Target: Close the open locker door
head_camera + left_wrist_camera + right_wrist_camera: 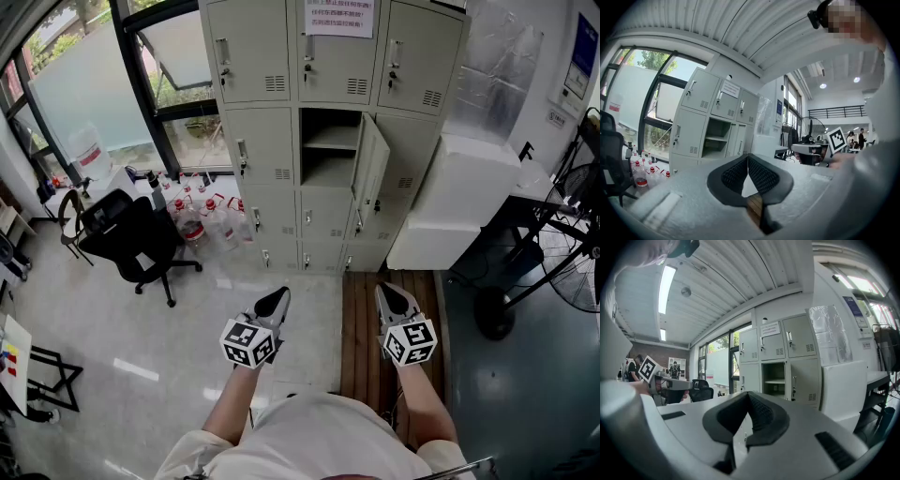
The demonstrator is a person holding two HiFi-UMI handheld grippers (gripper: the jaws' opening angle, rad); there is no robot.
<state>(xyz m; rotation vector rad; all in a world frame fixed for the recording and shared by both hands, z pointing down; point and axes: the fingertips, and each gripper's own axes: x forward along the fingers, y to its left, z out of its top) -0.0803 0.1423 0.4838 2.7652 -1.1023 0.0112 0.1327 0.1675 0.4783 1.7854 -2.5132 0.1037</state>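
Observation:
A bank of grey lockers point(281, 122) stands against the far wall. One middle compartment point(330, 148) is open, showing a shelf, and its door point(371, 171) swings out to the right. My left gripper point(278, 300) and right gripper point(392, 297) are held low, side by side, well short of the lockers, both shut with nothing between the jaws. In the left gripper view the shut left gripper point(748, 156) points toward the open compartment point(717, 137). In the right gripper view the right gripper point(748, 393) is shut below the same compartment point(774, 378).
A black office chair point(133, 240) and several water bottles point(202, 217) stand left of the lockers by the window. A large white block point(459, 202) sits right of them, with a desk and a fan point(574, 264) beyond. Wooden floor boards point(368, 328) lie below the open door.

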